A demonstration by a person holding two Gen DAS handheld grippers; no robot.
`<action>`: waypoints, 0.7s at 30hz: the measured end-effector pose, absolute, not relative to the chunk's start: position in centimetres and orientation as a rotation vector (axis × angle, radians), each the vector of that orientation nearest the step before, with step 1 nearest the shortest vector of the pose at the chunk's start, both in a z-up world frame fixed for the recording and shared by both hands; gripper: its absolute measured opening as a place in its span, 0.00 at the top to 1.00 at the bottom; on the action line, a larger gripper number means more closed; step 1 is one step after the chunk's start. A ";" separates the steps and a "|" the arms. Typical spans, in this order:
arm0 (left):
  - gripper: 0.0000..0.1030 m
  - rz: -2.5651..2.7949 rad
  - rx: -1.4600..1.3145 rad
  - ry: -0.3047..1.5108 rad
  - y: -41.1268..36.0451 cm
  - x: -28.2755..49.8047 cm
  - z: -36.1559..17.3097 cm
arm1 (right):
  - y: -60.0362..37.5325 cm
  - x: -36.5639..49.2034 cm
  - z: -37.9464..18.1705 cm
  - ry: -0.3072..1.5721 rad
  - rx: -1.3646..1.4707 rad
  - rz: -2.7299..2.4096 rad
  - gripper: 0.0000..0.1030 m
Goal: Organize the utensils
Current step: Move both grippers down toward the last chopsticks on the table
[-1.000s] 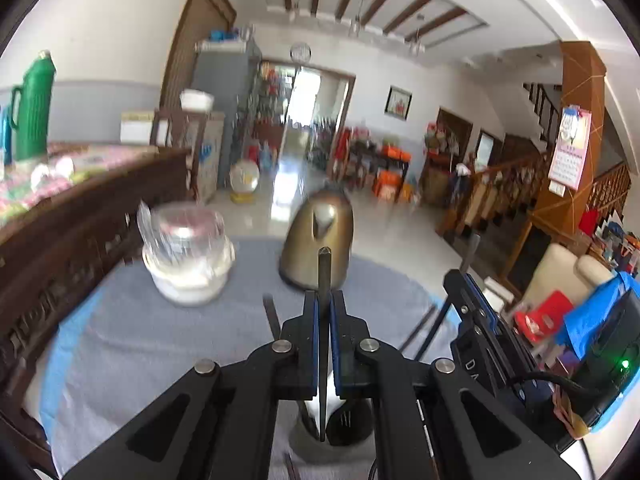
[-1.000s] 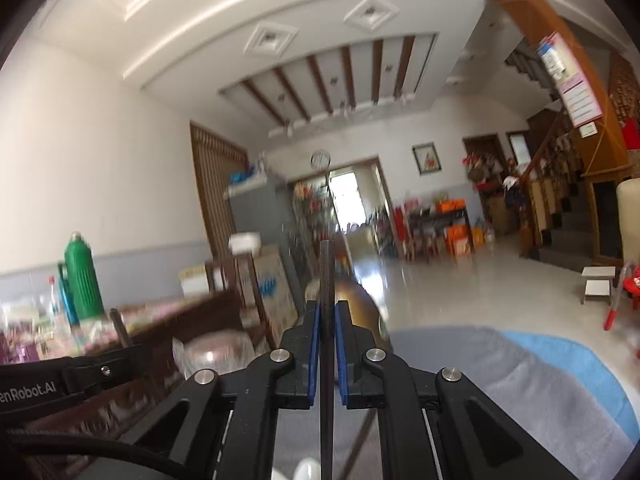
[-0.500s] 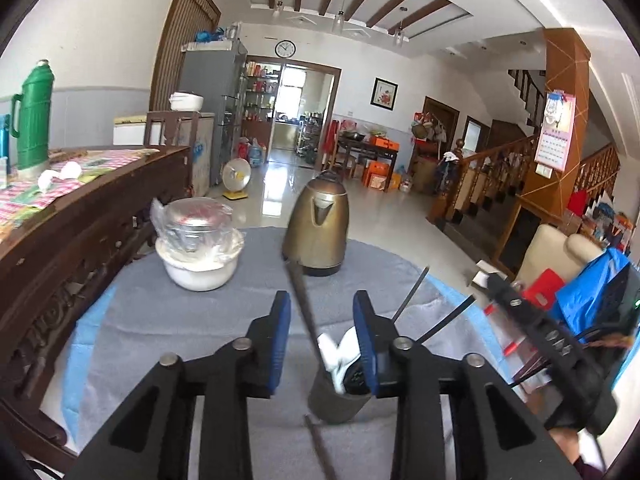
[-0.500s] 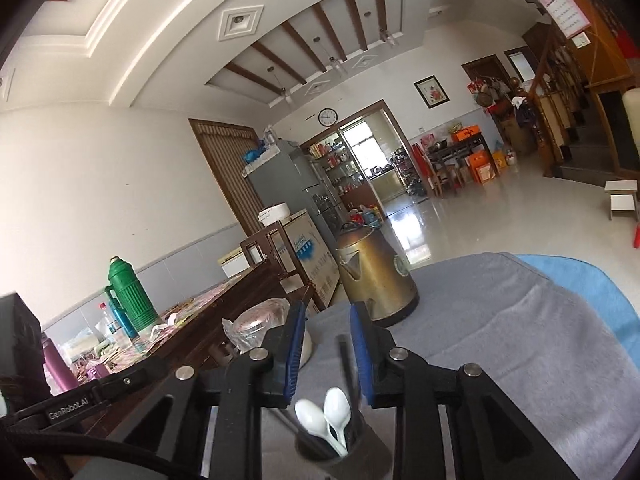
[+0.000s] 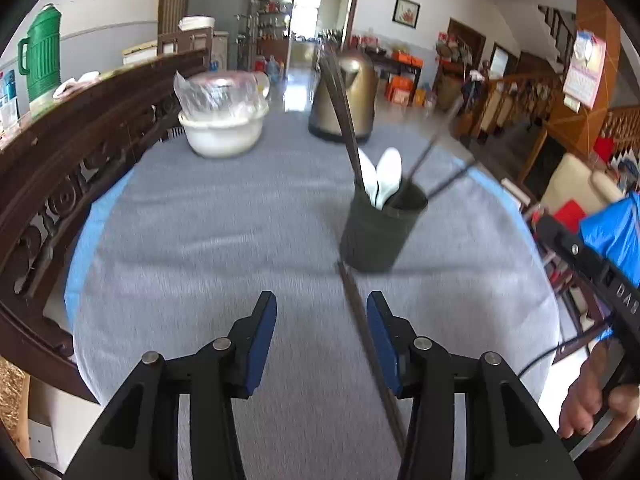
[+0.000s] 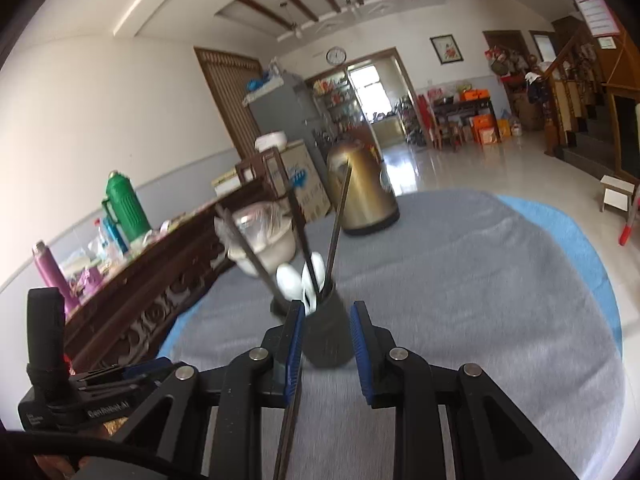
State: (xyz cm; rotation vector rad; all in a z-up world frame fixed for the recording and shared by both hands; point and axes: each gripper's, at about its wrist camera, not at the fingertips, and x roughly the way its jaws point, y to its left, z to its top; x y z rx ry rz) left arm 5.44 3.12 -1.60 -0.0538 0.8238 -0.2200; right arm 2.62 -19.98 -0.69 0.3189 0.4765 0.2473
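A dark cup (image 5: 378, 228) stands on the grey tablecloth (image 5: 224, 240) and holds two white spoons (image 5: 386, 174) and several dark chopsticks (image 5: 342, 108). It also shows in the right wrist view (image 6: 326, 332). My left gripper (image 5: 322, 336) is open, short of the cup. A dark chopstick (image 5: 370, 344) lies on the cloth along its right finger. My right gripper (image 6: 326, 354) is open just in front of the cup. A dark stick (image 6: 290, 400) runs along its left finger.
A gold kettle (image 5: 346, 98) and a white bowl covered in plastic (image 5: 222, 120) stand at the table's far side. A carved wooden rail (image 5: 60, 160) runs along the left. A green flask (image 5: 42, 62) stands behind it.
Both grippers were shut on chopsticks held upright a second ago. They have opened and drawn back from the cup, which now holds more chopsticks.
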 end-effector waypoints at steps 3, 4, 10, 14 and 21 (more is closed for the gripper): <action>0.50 -0.208 -0.019 0.842 2.8 4.3 -2.6 | -19.6 2.3 -1.6 0.520 0.311 0.259 0.74; 0.48 -0.206 -0.014 0.847 2.9 4.2 -3.1 | -19.6 2.1 -1.9 0.534 0.315 0.261 0.74; 0.47 -0.169 -0.001 0.897 3.9 3.5 -5.2 | -20.1 1.7 -4.1 0.617 0.339 0.253 0.74; 0.47 -0.134 -0.016 0.920 4.8 3.4 -6.0 | -20.2 1.7 -5.2 0.656 0.344 0.257 0.74; 0.45 -0.111 -0.007 0.906 4.5 3.9 -5.8 | -19.6 1.9 -6.3 0.699 0.330 0.281 0.74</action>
